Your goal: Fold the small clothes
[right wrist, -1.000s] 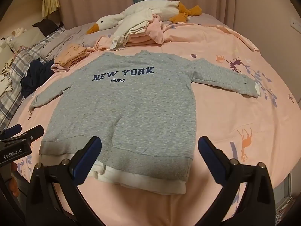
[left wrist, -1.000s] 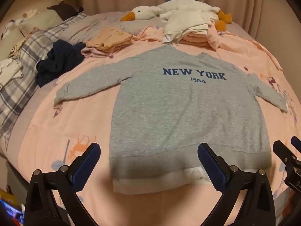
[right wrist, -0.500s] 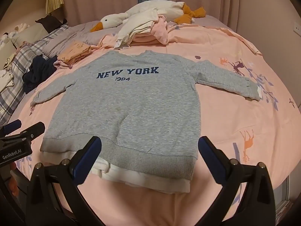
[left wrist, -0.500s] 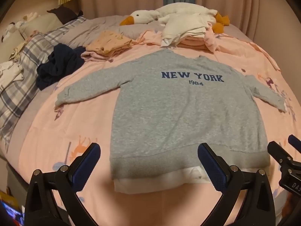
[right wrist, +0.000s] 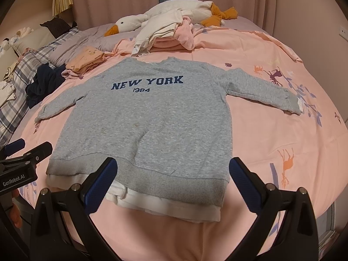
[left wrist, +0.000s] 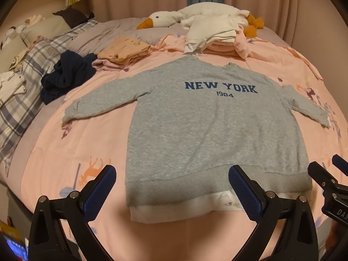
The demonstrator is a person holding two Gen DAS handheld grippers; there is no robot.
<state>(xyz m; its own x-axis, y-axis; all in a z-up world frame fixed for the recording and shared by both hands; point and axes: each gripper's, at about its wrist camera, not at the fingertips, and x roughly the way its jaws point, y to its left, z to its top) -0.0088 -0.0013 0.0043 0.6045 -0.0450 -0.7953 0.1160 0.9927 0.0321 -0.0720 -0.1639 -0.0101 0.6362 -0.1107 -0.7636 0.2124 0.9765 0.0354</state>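
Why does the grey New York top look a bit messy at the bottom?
The grey sweatshirt lies flat, front up, but its white under-layer is bunched and wrinkled where it peeks out below the hem. There is also a faint brownish stain on the front. Nothing else looks odd; both tools are open and touch nothing.

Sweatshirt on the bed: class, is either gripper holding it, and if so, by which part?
Nothing is held. The left gripper and right gripper are both open, above the hem of the grey sweatshirt, which lies flat on the bed.
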